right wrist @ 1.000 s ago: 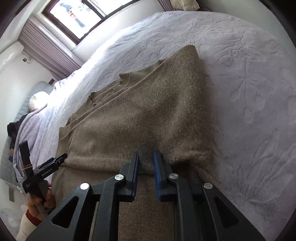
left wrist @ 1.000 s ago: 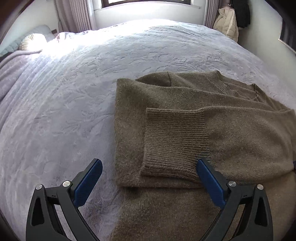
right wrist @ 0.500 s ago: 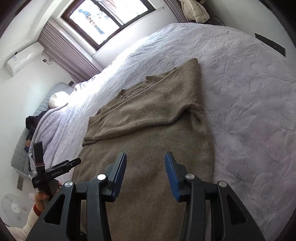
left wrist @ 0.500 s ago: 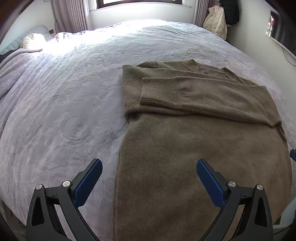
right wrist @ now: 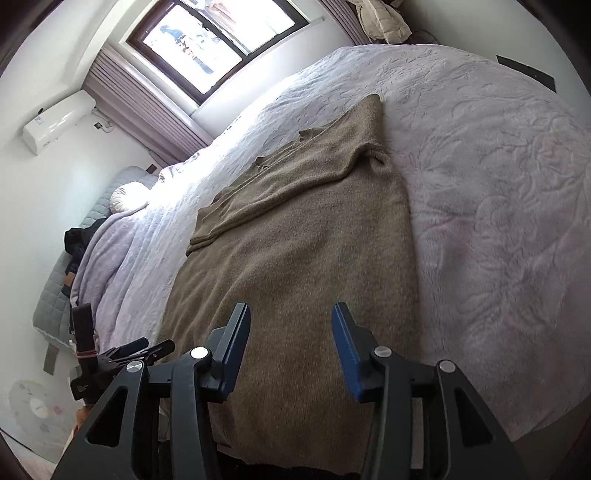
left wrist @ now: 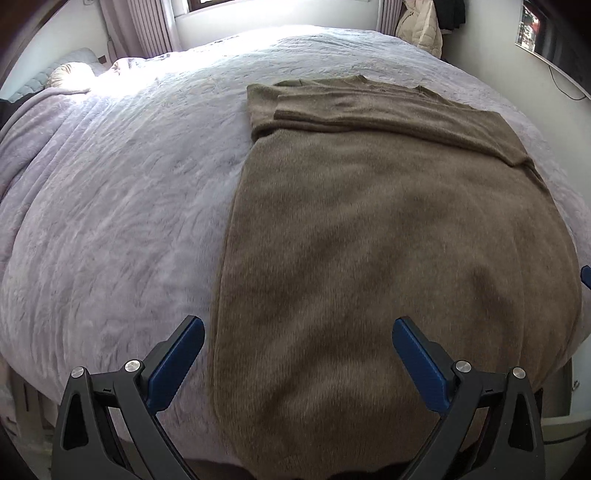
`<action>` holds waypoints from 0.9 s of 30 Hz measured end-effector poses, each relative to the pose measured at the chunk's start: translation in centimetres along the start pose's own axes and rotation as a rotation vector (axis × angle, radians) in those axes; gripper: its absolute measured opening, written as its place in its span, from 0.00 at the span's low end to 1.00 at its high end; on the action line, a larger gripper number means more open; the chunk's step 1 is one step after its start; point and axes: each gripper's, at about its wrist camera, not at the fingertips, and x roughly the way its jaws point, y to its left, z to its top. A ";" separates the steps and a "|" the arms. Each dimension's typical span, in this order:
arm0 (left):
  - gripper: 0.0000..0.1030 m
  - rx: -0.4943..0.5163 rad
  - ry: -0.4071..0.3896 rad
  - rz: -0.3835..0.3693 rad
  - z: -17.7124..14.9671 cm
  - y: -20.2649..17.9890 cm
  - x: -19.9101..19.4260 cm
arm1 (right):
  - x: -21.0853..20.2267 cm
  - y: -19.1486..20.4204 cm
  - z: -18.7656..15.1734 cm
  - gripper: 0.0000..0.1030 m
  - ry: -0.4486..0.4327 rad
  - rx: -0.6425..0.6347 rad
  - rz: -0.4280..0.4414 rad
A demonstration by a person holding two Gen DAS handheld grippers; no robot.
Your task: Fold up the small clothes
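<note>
A brown knit sweater [left wrist: 388, 229] lies flat on the bed, its hem hanging over the near edge and both sleeves folded across the chest at the far end. It also shows in the right wrist view [right wrist: 306, 236]. My left gripper [left wrist: 297, 339] is open and empty above the sweater's lower left part. My right gripper [right wrist: 290, 325] is open and empty above the sweater's lower part. The left gripper shows at the lower left of the right wrist view [right wrist: 122, 354].
The bed carries a pale lilac embossed cover [left wrist: 110, 206]. A pillow [left wrist: 68, 72] and dark clothes [right wrist: 79, 240] lie at its far left. A window [right wrist: 218, 33], curtains, an air conditioner [right wrist: 57, 122] and a hanging coat [left wrist: 421, 31] line the walls.
Both grippers have pulled back from the sleeves toward the sweater's hem. The right gripper, nearly shut on the sweater one second ago, has let go and opened. The left stayed open.
</note>
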 end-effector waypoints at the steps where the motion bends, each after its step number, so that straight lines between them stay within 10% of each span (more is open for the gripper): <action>1: 0.99 -0.006 0.001 0.001 -0.6 0.1 -0.1 | -0.2 0.0 -0.6 0.48 0.001 0.003 0.000; 27: 0.99 -0.077 0.020 -0.076 -7.9 3.0 -0.5 | 0.2 -1.3 -7.5 0.53 0.035 0.043 0.028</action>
